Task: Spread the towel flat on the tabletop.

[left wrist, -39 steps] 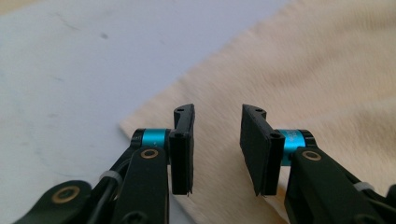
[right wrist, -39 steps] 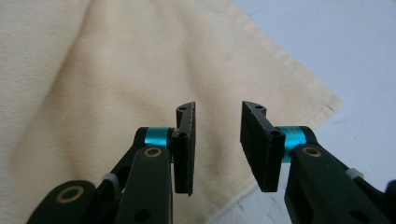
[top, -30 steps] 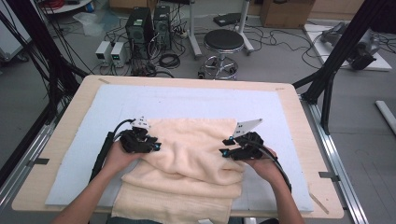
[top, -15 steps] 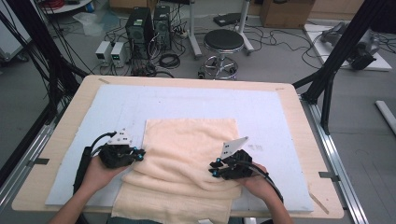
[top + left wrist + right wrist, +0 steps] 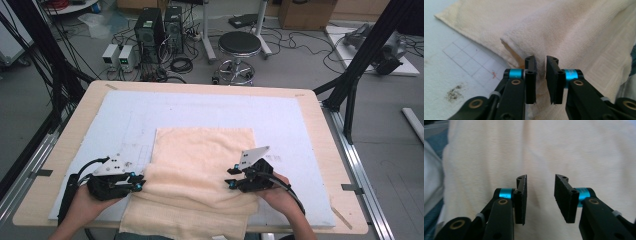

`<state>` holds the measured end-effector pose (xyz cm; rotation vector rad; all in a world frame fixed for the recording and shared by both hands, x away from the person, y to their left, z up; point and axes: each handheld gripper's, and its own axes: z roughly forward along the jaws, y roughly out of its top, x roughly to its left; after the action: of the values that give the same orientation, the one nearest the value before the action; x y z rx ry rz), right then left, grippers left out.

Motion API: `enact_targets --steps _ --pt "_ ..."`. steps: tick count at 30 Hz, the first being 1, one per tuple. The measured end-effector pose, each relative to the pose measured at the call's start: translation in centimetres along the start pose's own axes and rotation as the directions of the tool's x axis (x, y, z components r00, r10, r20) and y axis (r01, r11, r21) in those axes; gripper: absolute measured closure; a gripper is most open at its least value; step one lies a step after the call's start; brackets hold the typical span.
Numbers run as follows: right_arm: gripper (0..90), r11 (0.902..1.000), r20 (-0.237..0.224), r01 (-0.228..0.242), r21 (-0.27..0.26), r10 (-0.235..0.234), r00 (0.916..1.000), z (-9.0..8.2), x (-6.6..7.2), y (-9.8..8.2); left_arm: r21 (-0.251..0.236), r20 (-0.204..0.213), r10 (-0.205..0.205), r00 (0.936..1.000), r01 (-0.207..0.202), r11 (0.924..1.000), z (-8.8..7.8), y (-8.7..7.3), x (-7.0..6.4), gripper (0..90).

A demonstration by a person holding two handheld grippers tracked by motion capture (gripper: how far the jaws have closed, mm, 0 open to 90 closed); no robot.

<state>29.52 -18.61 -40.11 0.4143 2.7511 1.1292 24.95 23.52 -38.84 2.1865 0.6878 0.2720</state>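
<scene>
Towel (image 5: 202,150) lying doubled on the blue mat (image 5: 300,125) at the table's near side, its fold running crosswise from one hand to the other. Sitting at the fold's left end, left gripper (image 5: 140,182), pointing inward, jaws just opening and standing slightly apart with the doubled edge between them, unpinched. Facing it from the right end and equally near, right gripper (image 5: 231,178), jaws likewise just opening, released wider over flat cloth, both hands lying low and level.

towels: one — cream towel (image 5: 200,170), folded
grippers: two — left gripper (image 5: 142,184), right gripper (image 5: 231,177)
tables: one — table (image 5: 320,150)
stools: one — stool (image 5: 240,44)
computer towers: two (image 5: 159,30)
</scene>
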Motion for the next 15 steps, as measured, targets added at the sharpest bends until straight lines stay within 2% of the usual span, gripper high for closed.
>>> enact_targets --steps 4,5,7,9,11,13,15 --pt "56.5 0.9988 0.068 -0.037 -0.032 0.04 0.9969 -1.6 -1.9 -0.1 -0.041 -0.027 0.0 0.9996 -0.001 0.9992 -0.7 1.6 1.1 69.1" --pt "55.8 0.9983 0.095 -0.043 -0.04 0.047 0.9944 -2.0 -2.6 -0.2 -0.052 -0.035 0.004 0.9994 -0.006 0.9986 -0.7 1.9 1.4 68.1" --pt "55.4 0.996 0.119 -0.072 -0.053 0.078 0.9898 -2.5 -3.5 -0.4 -0.076 -0.044 0.005 0.999 -0.008 0.9971 -0.5 2.9 2.3 66.2" --pt "55.1 0.9942 0.145 -0.087 -0.063 0.095 0.9848 -2.7 -4.5 -0.5 -0.092 -0.056 -0.002 0.9984 -0.004 0.9957 0.2 3.8 3.3 64.3" --pt "55.0 0.9927 0.155 -0.1 -0.067 0.109 0.9818 -2.7 -5.4 -0.6 -0.105 -0.078 -0.026 0.9966 0.018 0.9943 1.4 4.4 4.3 61.1" --pt "54.6 0.9926 0.171 -0.101 -0.067 0.111 0.9789 -2.3 -6.1 -0.8 -0.108 -0.092 -0.02 0.9956 0.01 0.9941 2.8 4.7 5.2 58.8" --pt "54.3 0.9924 0.179 -0.115 -0.043 0.121 0.9764 -1.7 -6.8 -1.1 -0.109 -0.079 -0.034 0.9963 0.025 0.9938 4.3 4.8 6.0 57.7"
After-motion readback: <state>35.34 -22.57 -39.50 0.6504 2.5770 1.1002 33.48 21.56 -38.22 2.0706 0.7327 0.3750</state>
